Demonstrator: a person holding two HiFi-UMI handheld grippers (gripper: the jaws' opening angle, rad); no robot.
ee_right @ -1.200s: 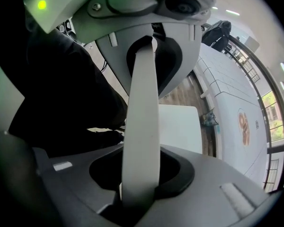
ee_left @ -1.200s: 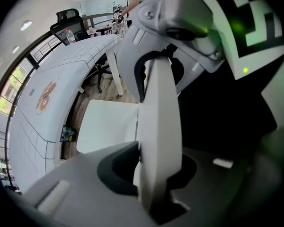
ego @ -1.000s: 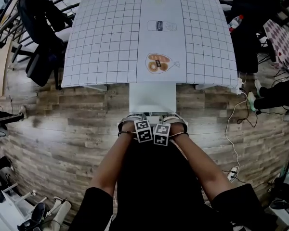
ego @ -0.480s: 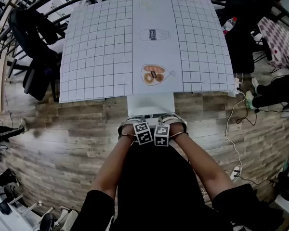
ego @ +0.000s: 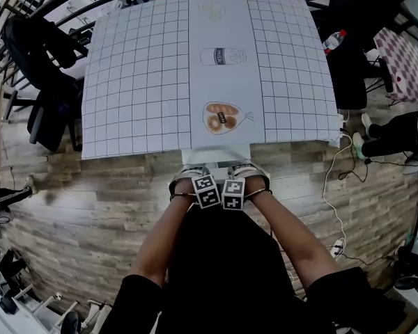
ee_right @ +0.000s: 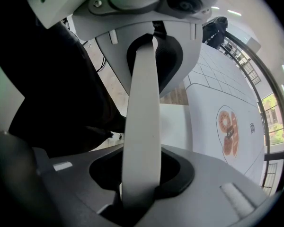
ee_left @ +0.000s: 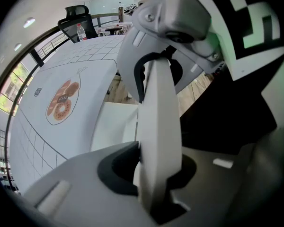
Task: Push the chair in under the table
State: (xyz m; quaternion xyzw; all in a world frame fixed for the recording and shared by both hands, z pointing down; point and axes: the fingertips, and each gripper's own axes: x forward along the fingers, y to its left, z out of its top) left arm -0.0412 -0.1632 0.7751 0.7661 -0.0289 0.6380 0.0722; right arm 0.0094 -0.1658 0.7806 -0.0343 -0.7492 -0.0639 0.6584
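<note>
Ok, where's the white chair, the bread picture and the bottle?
white chair (ego: pixel 216 156), head view, on the strip of seat that shows.
bread picture (ego: pixel 223 117), head view, on the middle of the printed bag.
bottle (ego: pixel 334 42), head view, on its body.

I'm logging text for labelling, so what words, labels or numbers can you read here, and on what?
Nothing reads clearly.
Bread picture on the cloth: dark label, too small.
Jar picture: label blurred.
Bottle: label too small.
Left cube, right cube: square markers, no words.
</note>
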